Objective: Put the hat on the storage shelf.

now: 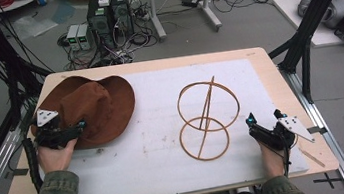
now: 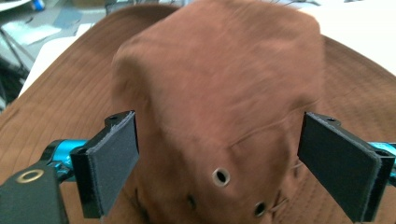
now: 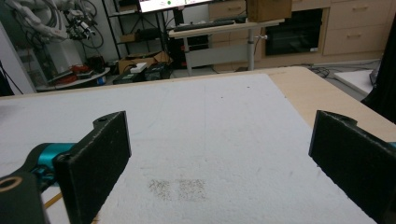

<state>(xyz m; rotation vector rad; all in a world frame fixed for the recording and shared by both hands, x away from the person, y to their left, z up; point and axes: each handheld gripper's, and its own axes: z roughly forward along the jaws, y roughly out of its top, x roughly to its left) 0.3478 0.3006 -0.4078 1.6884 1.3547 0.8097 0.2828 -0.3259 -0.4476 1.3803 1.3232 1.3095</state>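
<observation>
- Brown suede wide-brimmed hat (image 1: 92, 109) lies at the near-left of the white foam-topped wooden table (image 1: 167, 153), its crown between the spread jaws of the left gripper (image 1: 71, 130), which touch nothing.
- Right gripper (image 1: 264, 120) rests at the near-right, jaws wide apart over bare foam.
- Thin wooden two-hoop stand (image 1: 208, 117) sits between them, farther in, apart from the hat.
</observation>
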